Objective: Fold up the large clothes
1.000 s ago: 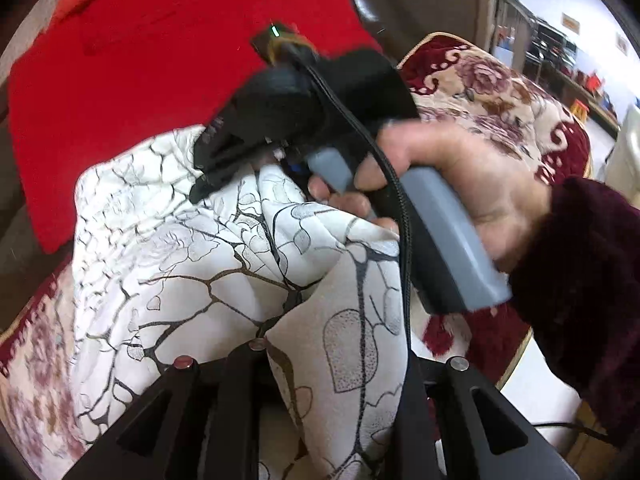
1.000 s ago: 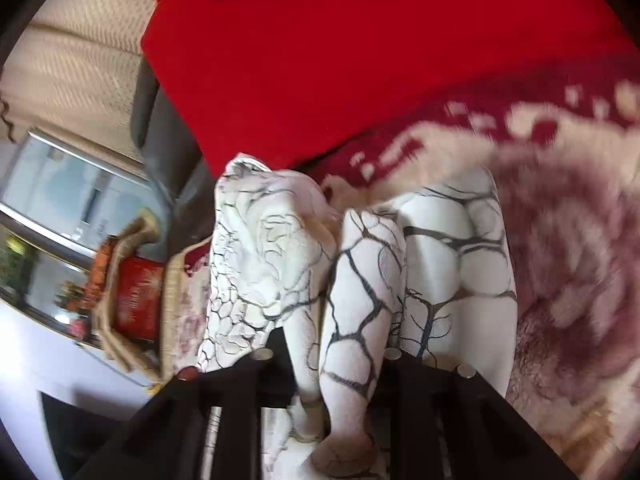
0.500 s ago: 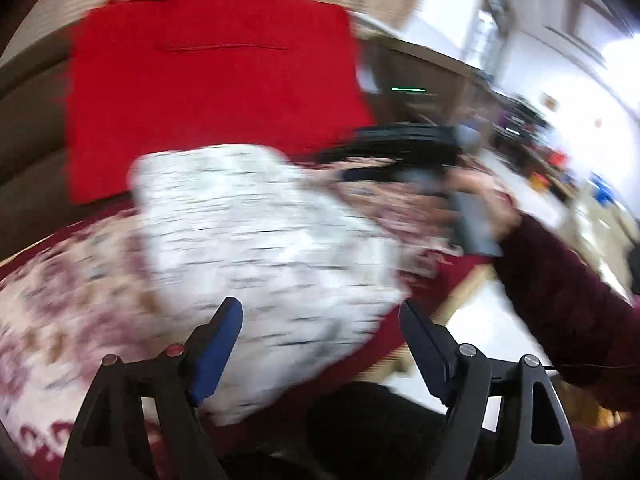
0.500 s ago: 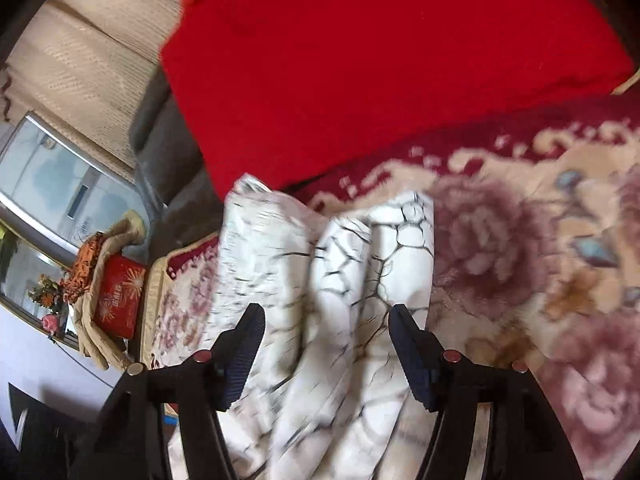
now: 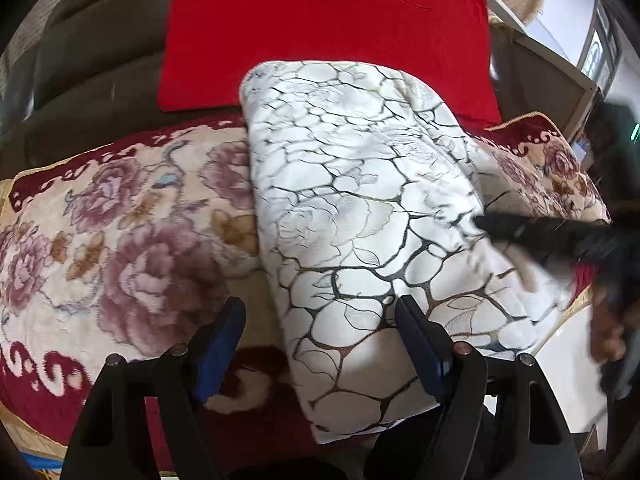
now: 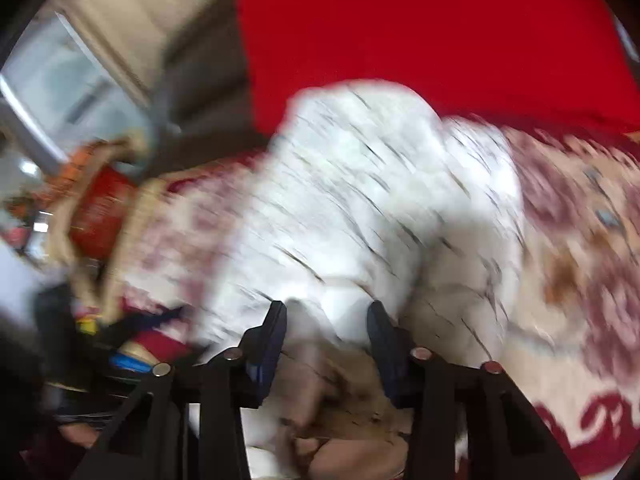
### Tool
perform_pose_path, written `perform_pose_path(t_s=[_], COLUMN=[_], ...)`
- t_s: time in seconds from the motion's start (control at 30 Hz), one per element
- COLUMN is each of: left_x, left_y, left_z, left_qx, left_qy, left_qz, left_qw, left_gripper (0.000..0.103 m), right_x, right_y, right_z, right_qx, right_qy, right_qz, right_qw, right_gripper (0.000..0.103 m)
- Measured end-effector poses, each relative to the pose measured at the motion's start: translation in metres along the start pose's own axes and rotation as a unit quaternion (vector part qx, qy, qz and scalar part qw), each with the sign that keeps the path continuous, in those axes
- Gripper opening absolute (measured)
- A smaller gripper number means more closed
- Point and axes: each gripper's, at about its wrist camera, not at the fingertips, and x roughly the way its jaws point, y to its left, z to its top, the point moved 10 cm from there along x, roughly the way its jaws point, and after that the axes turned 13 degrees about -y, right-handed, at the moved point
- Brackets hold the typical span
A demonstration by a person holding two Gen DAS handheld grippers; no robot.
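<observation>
A white garment with a black crackle and rose print (image 5: 360,200) lies folded in a thick bundle on the floral sofa cover (image 5: 120,220), its far end against a red cushion (image 5: 320,28). My left gripper (image 5: 320,320) is open just in front of the bundle's near end, which lies partly between the fingers. My right gripper (image 5: 500,226) shows at the right, blurred, with its tip against the bundle's right side. In the blurred right wrist view the right gripper (image 6: 326,320) is open with the garment (image 6: 360,200) just ahead of it.
The brown sofa back (image 5: 92,60) rises behind the cushion. The sofa's front edge and pale floor (image 5: 568,380) are at the lower right. A red item with beige cloth (image 6: 96,216) sits at the sofa's end in the right wrist view.
Both grippers were shut on the garment a second ago and have let go. The left gripper has pulled back and the bundle now rests on the sofa. The right gripper is moving fast.
</observation>
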Motion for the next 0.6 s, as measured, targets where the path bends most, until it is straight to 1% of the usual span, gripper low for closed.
perform_pose_path(t_s=[0.07, 0.13, 0.2, 0.27, 0.33, 0.37, 0.43, 0.47, 0.5, 0.53, 0.6], left_x=[0.01, 0.014, 0.02, 0.025, 0.026, 0.025, 0.022, 0.021, 0.018, 0.018, 0.018], left_y=[-0.01, -0.017, -0.021, -0.019, -0.017, -0.014, -0.012, -0.01, -0.012, -0.011, -0.011], left_z=[-0.006, -0.009, -0.011, -0.013, -0.014, -0.012, -0.009, -0.008, -0.007, -0.006, -0.006], left_qx=[0.003, 0.019, 0.028, 0.03, 0.033, 0.024, 0.017, 0.019, 0.02, 0.022, 0.024], left_qy=[0.009, 0.007, 0.003, 0.002, 0.002, 0.002, 0.003, 0.002, 0.001, 0.0, -0.002], left_qz=[-0.008, -0.004, -0.004, -0.002, 0.001, 0.0, -0.002, 0.002, 0.005, 0.008, 0.012], left_qw=[0.9999, 0.9998, 0.9996, 0.9995, 0.9994, 0.9997, 0.9999, 0.9998, 0.9998, 0.9997, 0.9996], left_gripper=[0.077, 0.077, 0.078, 0.079, 0.081, 0.081, 0.081, 0.081, 0.081, 0.081, 0.081], right_x=[0.002, -0.002, -0.005, -0.003, -0.004, -0.006, -0.013, -0.02, -0.027, -0.036, -0.041], right_y=[-0.014, -0.024, -0.028, -0.032, -0.034, -0.033, -0.03, -0.032, -0.031, -0.029, -0.022], right_z=[-0.012, -0.018, -0.023, -0.028, -0.03, -0.03, -0.019, -0.01, 0.001, 0.02, 0.048], right_qx=[0.02, 0.037, 0.022, 0.022, 0.031, 0.029, 0.044, 0.063, 0.074, 0.078, 0.064], right_qy=[-0.013, -0.033, -0.059, -0.081, -0.088, -0.084, -0.056, -0.049, -0.055, -0.071, -0.087], right_qz=[0.013, 0.024, 0.029, 0.045, 0.051, 0.048, 0.046, 0.055, 0.061, 0.063, 0.066], right_qw=[1.0, 0.998, 0.998, 0.995, 0.994, 0.995, 0.996, 0.995, 0.994, 0.992, 0.992], right_gripper=[0.042, 0.042, 0.042, 0.042, 0.043, 0.043, 0.042, 0.044, 0.045, 0.045, 0.047])
